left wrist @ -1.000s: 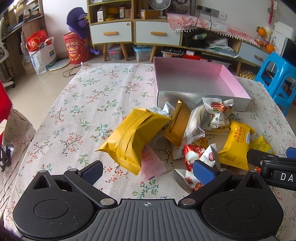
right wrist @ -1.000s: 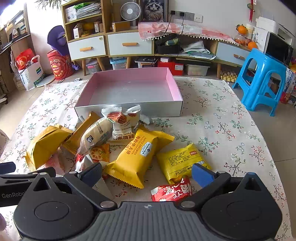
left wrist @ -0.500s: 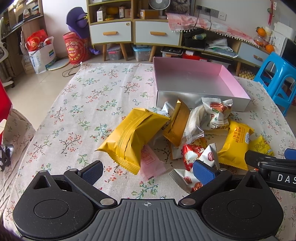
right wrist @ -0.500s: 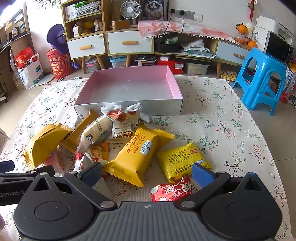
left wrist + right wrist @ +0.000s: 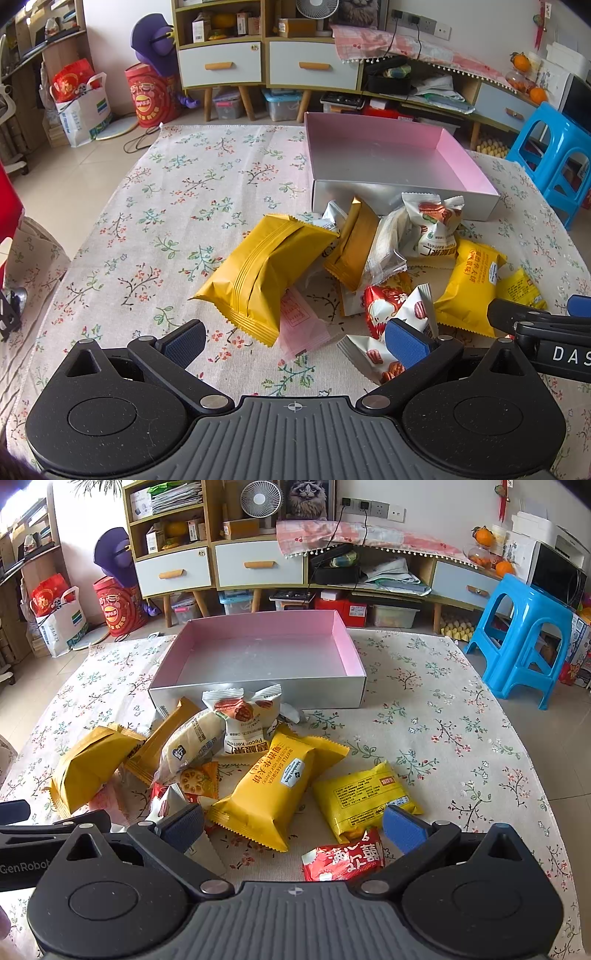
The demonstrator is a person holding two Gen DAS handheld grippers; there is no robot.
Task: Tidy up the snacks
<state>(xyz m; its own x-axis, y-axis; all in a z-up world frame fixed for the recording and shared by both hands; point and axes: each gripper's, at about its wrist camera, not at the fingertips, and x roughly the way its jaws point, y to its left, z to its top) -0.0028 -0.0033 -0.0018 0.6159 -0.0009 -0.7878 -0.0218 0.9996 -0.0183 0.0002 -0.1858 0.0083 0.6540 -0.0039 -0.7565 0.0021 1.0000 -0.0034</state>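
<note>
A pile of snack packets lies on the floral tablecloth in front of an empty pink-lined box (image 5: 373, 155) (image 5: 258, 657). The pile holds a large yellow pack (image 5: 262, 273) (image 5: 85, 764), a yellow waffle sandwich pack (image 5: 277, 786) (image 5: 469, 288), a small yellow packet (image 5: 365, 797), a red packet (image 5: 343, 856), a white pecan packet (image 5: 247, 716) (image 5: 432, 225) and a pink sachet (image 5: 299, 325). My left gripper (image 5: 295, 339) is open and empty, low before the pile's left side. My right gripper (image 5: 291, 827) is open and empty, over the pile's right side, the red packet between its fingers.
A blue plastic stool (image 5: 524, 635) stands right of the table. Cabinets with drawers (image 5: 255, 565) and floor clutter lie beyond the far edge. The tablecloth (image 5: 166, 206) stretches bare to the left of the pile. Each gripper shows at the edge of the other's view.
Both grippers have crept slightly toward the pile. Jaws stay open and the packets have not moved.
</note>
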